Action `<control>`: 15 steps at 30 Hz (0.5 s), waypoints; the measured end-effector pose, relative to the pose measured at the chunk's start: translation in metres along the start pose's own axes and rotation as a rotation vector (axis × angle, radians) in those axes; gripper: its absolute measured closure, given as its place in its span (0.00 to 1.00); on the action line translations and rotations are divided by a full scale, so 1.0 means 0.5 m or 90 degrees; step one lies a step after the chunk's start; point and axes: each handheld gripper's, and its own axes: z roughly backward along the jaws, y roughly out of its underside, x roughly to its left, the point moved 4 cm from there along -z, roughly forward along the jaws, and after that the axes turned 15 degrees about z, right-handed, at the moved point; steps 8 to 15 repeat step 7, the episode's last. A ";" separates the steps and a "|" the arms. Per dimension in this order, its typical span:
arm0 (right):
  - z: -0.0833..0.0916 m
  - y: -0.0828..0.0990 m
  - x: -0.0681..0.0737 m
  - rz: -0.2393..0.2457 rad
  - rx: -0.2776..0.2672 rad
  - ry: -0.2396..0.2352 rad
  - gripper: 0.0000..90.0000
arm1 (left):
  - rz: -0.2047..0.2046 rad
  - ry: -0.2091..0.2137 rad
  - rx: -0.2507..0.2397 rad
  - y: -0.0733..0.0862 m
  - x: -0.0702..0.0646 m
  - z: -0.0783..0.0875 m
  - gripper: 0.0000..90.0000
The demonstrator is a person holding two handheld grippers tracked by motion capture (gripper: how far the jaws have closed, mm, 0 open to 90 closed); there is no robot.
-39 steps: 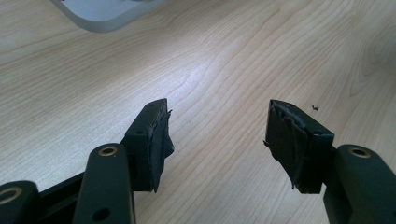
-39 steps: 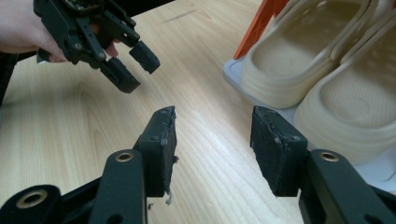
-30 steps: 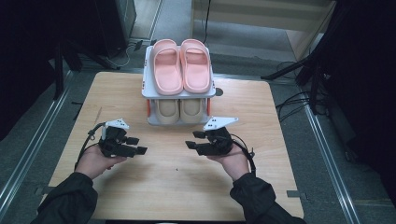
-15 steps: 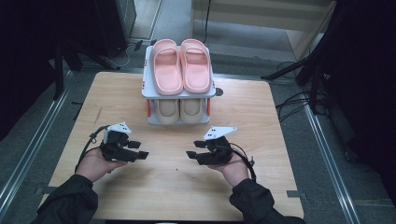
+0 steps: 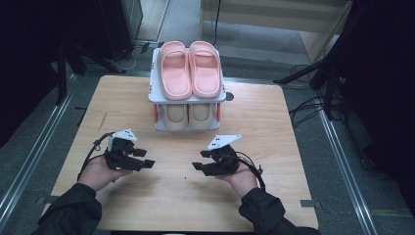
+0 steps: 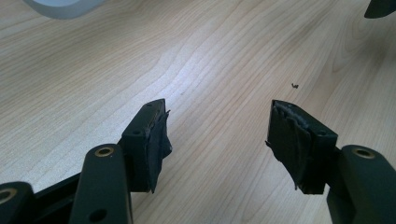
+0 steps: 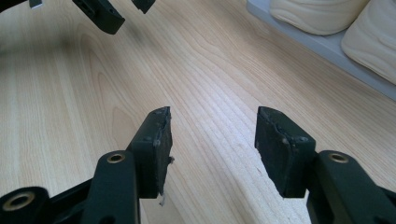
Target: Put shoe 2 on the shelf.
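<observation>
Pale wood is the surface. In the high view, the left gripper and the right gripper hover near the person, tips toward each other, well apart. A grey rack at the far middle carries pink slippers above beige slippers.

In the left gripper view, its fingers stand wide, holding nothing.

In the right gripper view, its fingers have just been opening, nothing between them; the beige slippers lie far right.

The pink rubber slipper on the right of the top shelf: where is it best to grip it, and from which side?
Probably the strap of the right pink rubber slipper. It arches over the sole, so one jaw can slip under it. Come from above the small grey two-tier shoe rack with the right gripper, whose jaws are open.
</observation>
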 end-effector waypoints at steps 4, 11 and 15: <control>-0.003 0.000 0.000 0.002 0.000 -0.002 0.51 | 0.000 -0.001 0.009 0.002 -0.001 -0.004 0.41; -0.004 0.001 0.000 0.002 0.002 -0.004 0.51 | 0.002 -0.003 0.017 0.002 -0.002 -0.007 0.41; -0.004 0.001 0.000 0.002 0.002 -0.004 0.51 | 0.002 -0.003 0.017 0.002 -0.002 -0.007 0.41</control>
